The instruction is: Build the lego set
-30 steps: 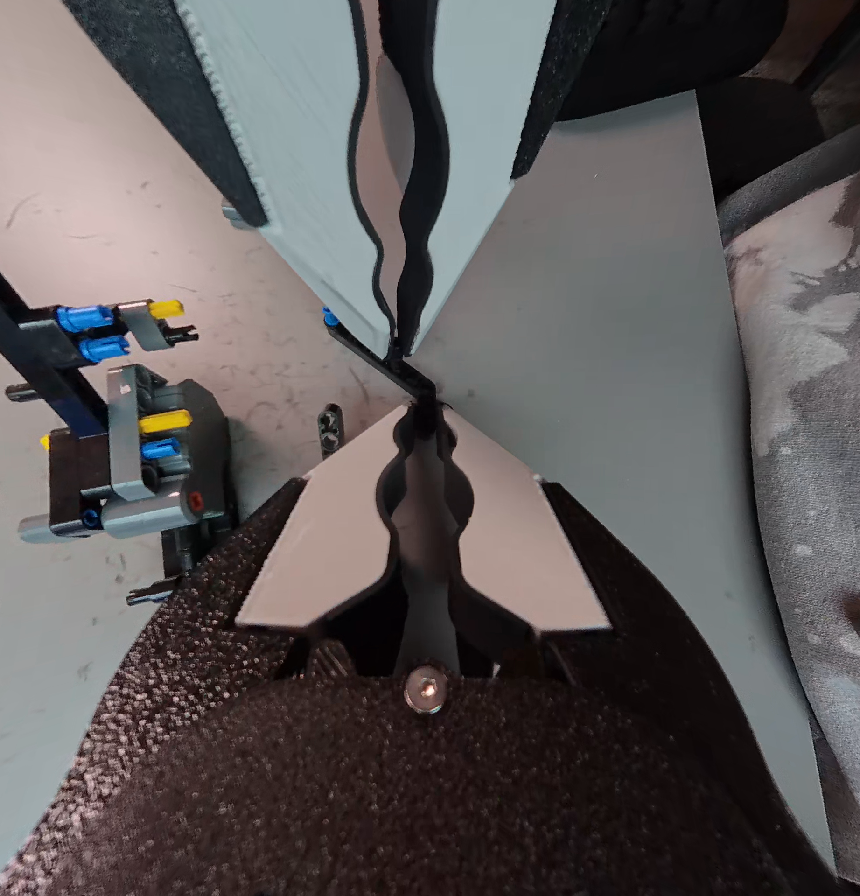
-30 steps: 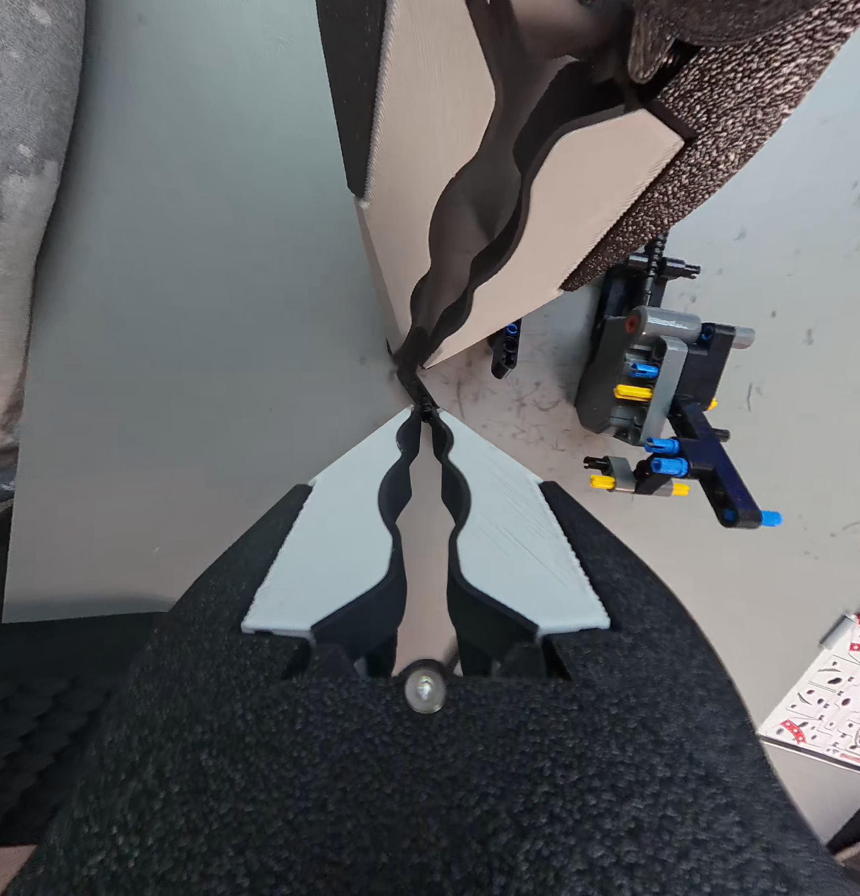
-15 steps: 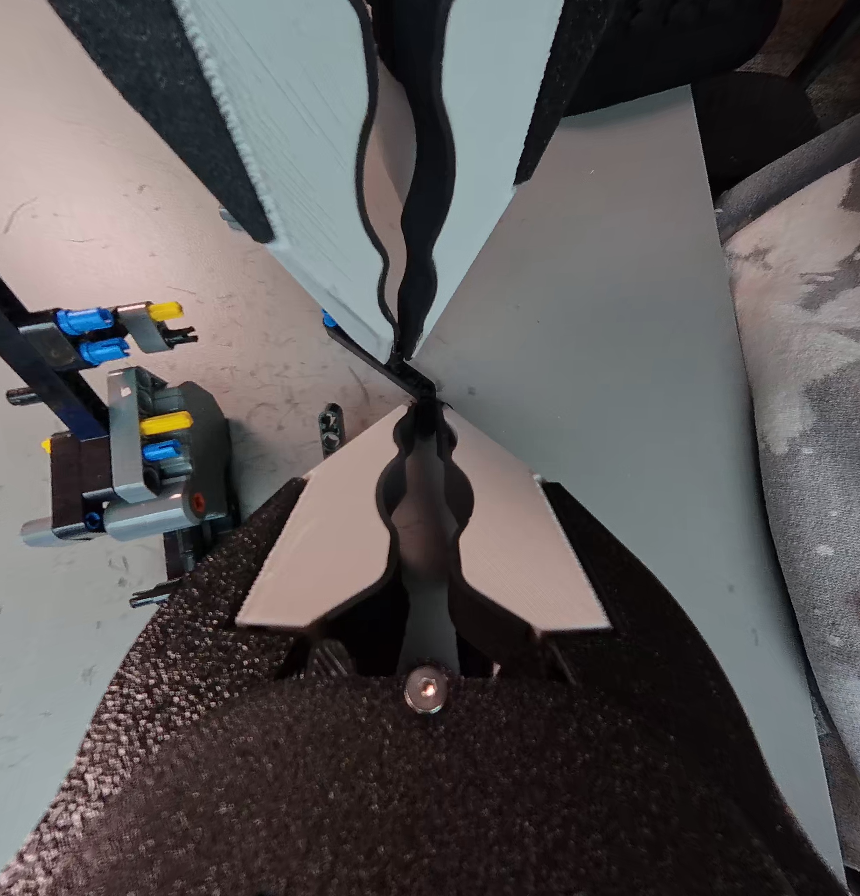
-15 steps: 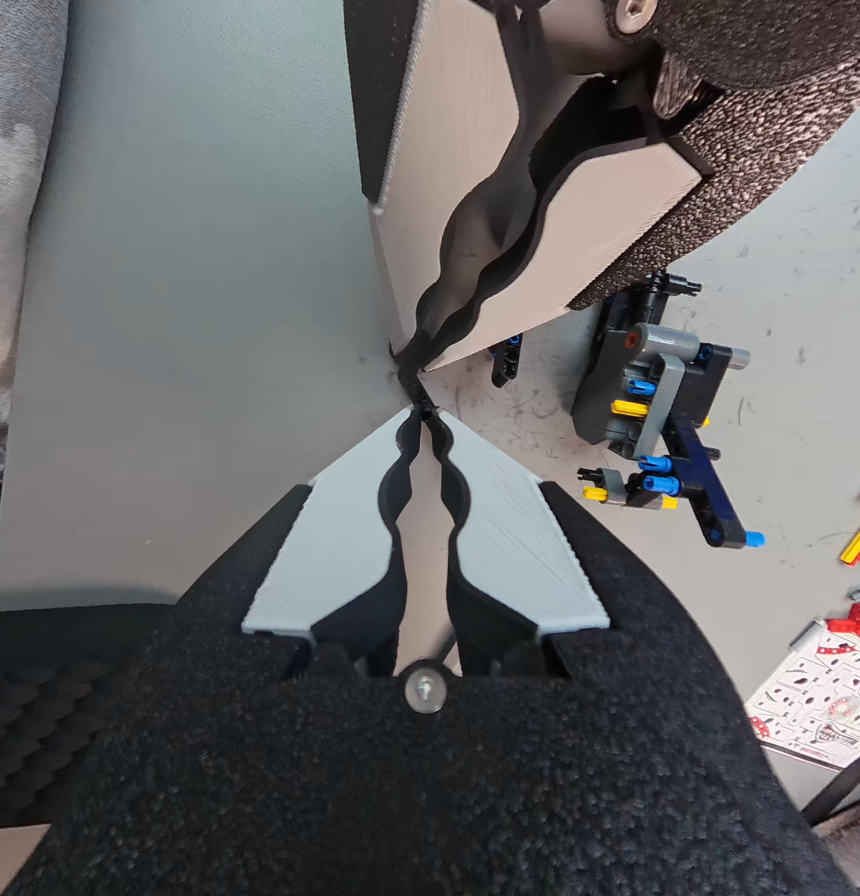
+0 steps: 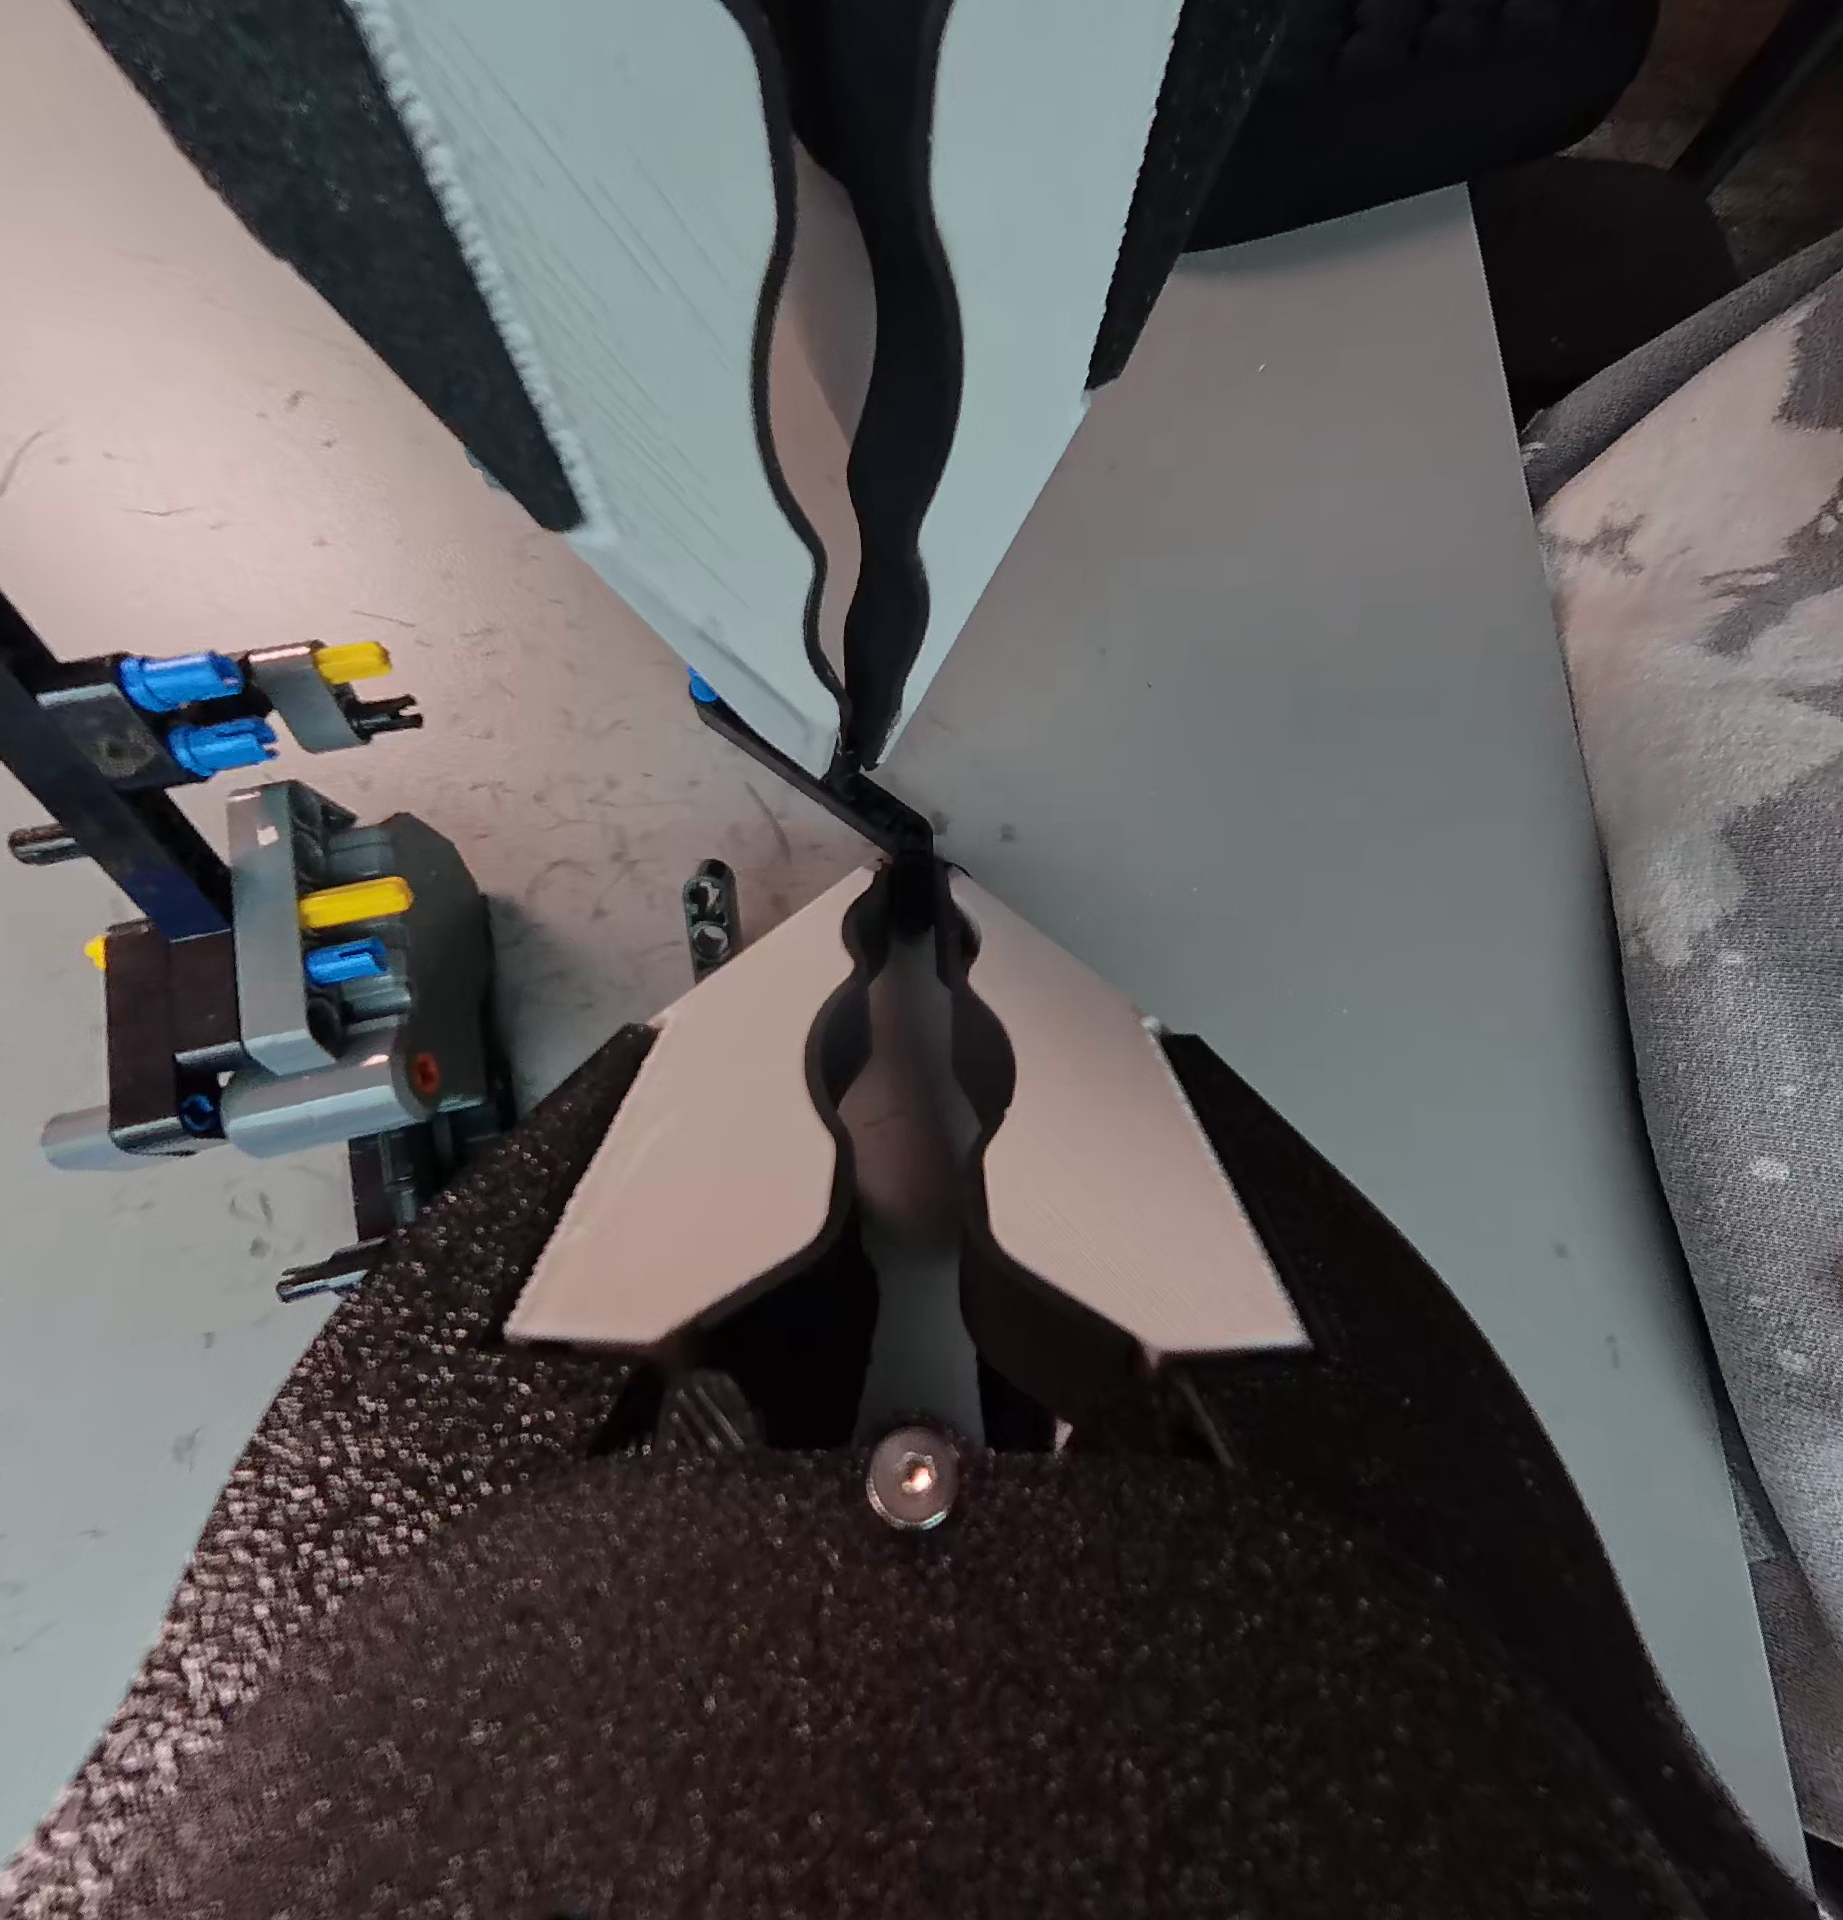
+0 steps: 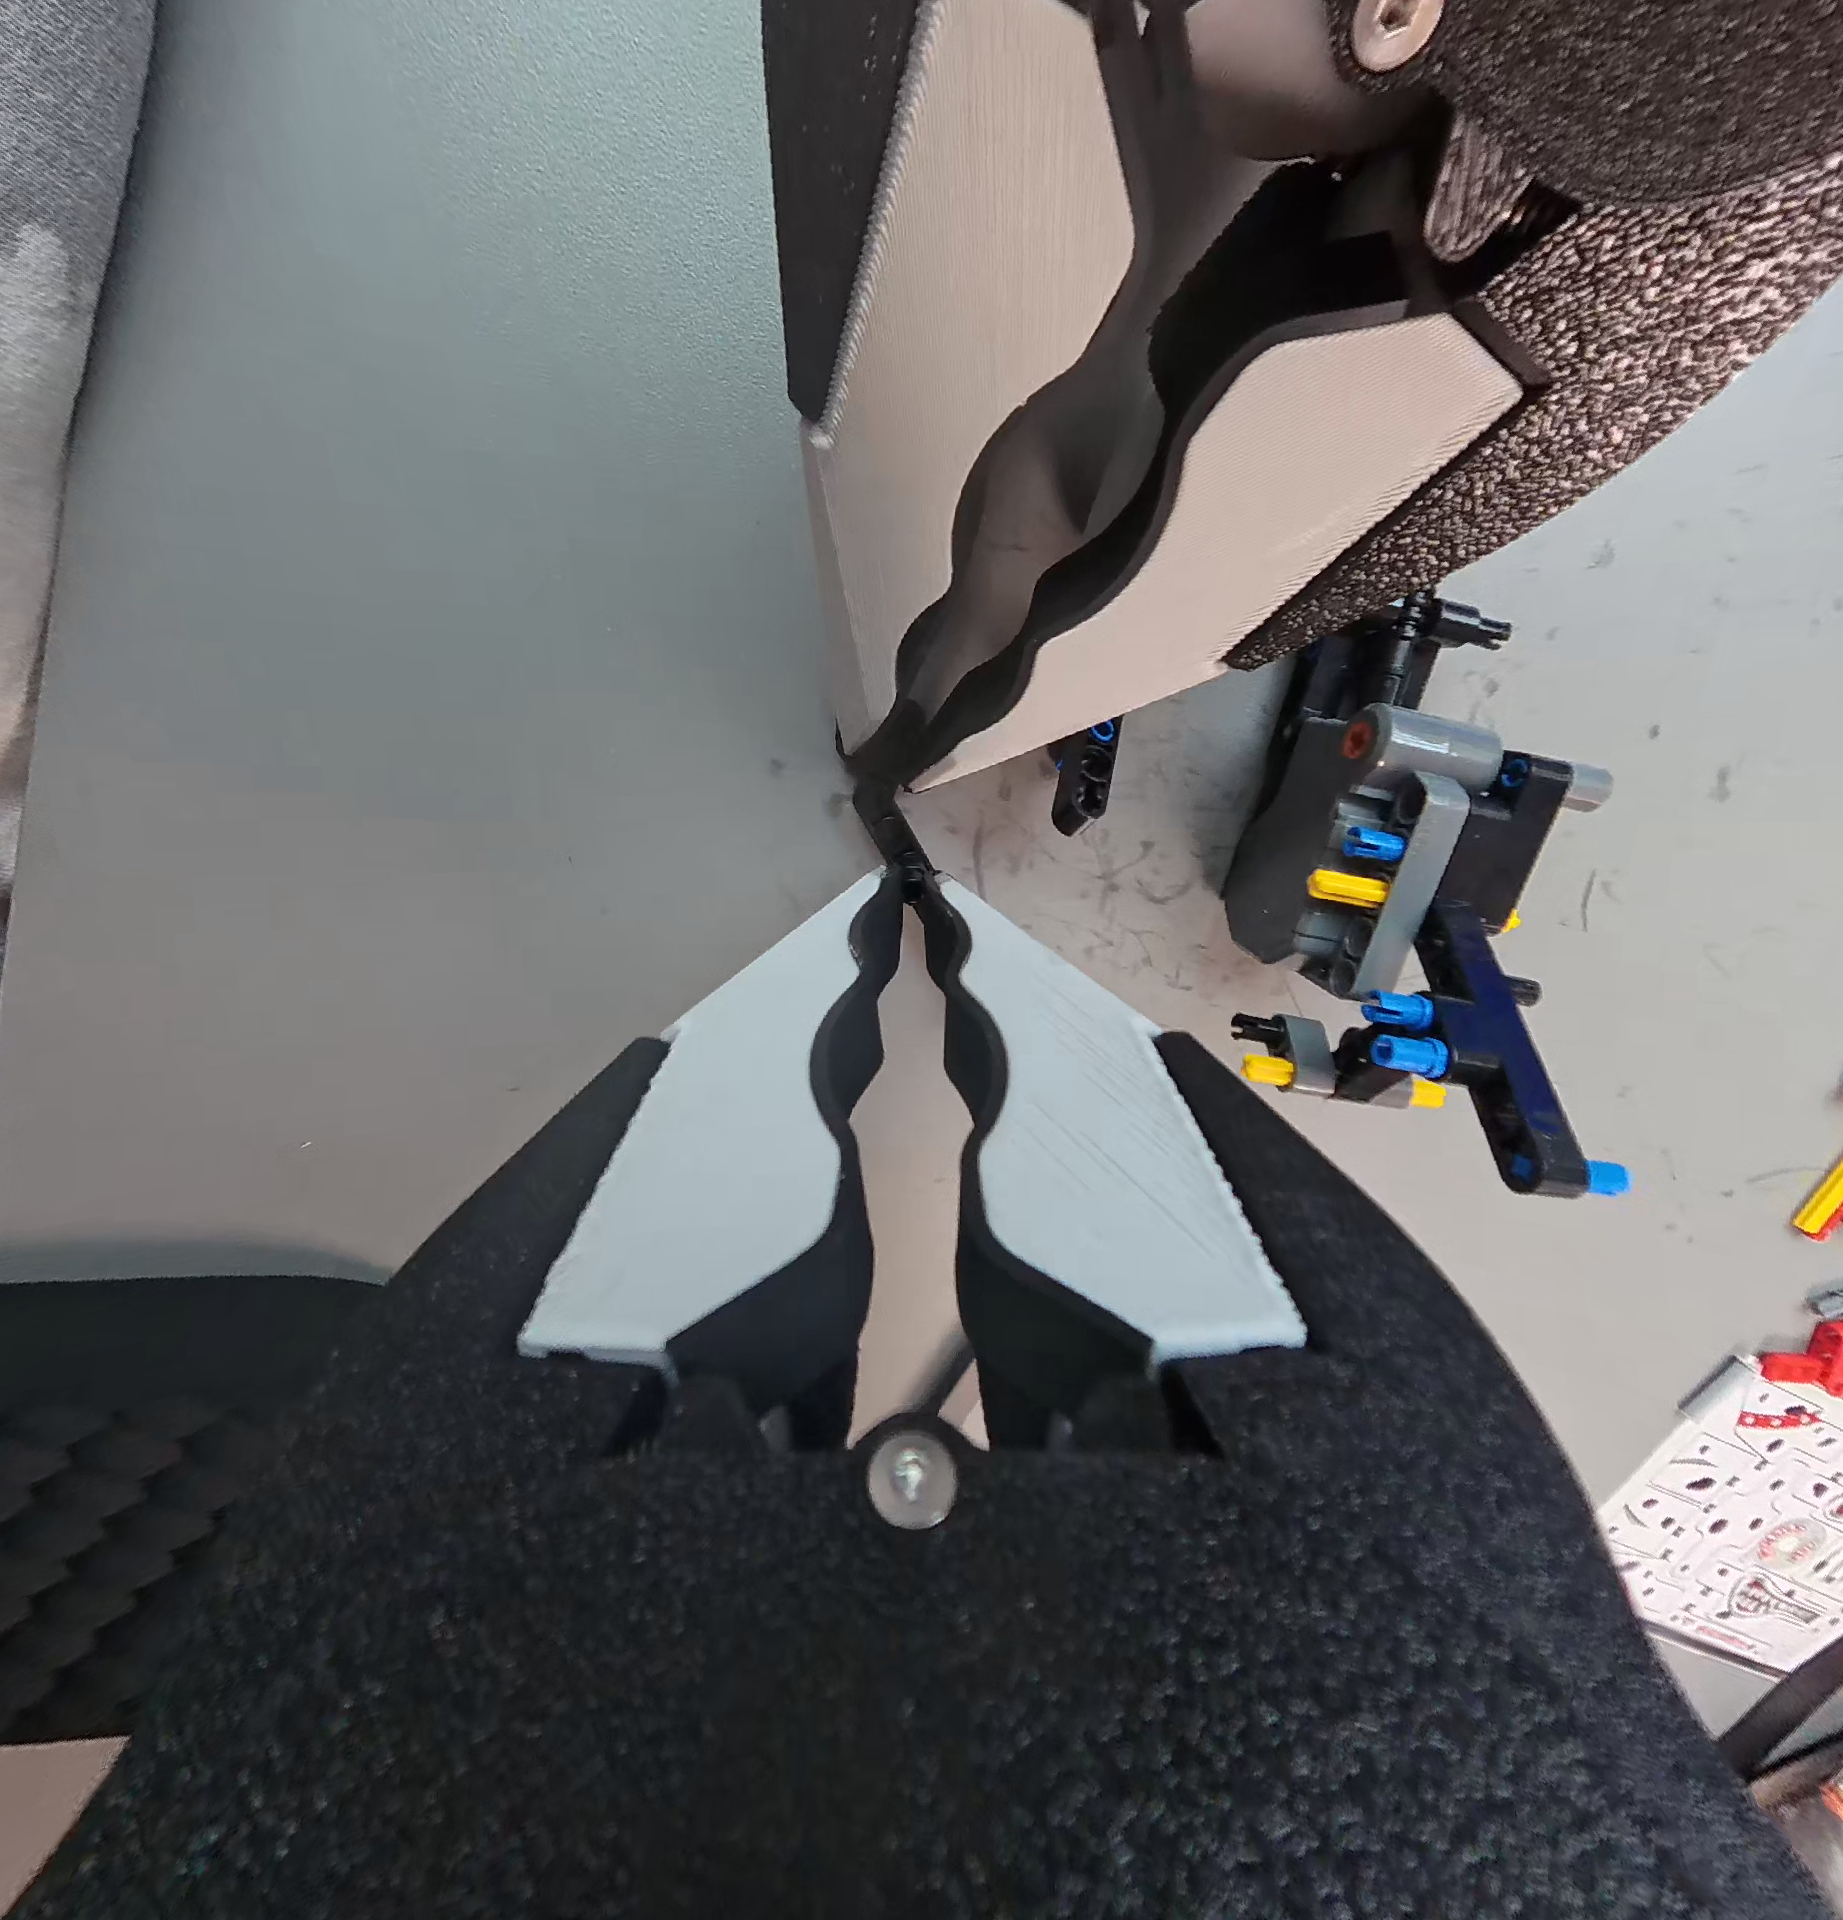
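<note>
Fingers of the left gripper (image 5: 909,883) were pinched tight on one end of a small black Lego pin-and-beam piece (image 5: 867,805). The right gripper (image 6: 909,883) clamped the opposite end, tips nearly meeting above the grey tabletop (image 6: 429,623). Beside the fingers lay a grey, black and blue Lego assembly with yellow pins (image 6: 1384,894), apart from both grippers. A short black beam (image 6: 1083,769) lay between them.

My left camera sits on the left gripper (image 5: 909,883) and looks down along its fingers, very close to the grey table (image 5: 1260,727). My right camera does the same from the right gripper (image 6: 909,883), facing the other way. Both see the meeting fingertips and the lego build (image 5: 304,987) (image 6: 1405,862).
</note>
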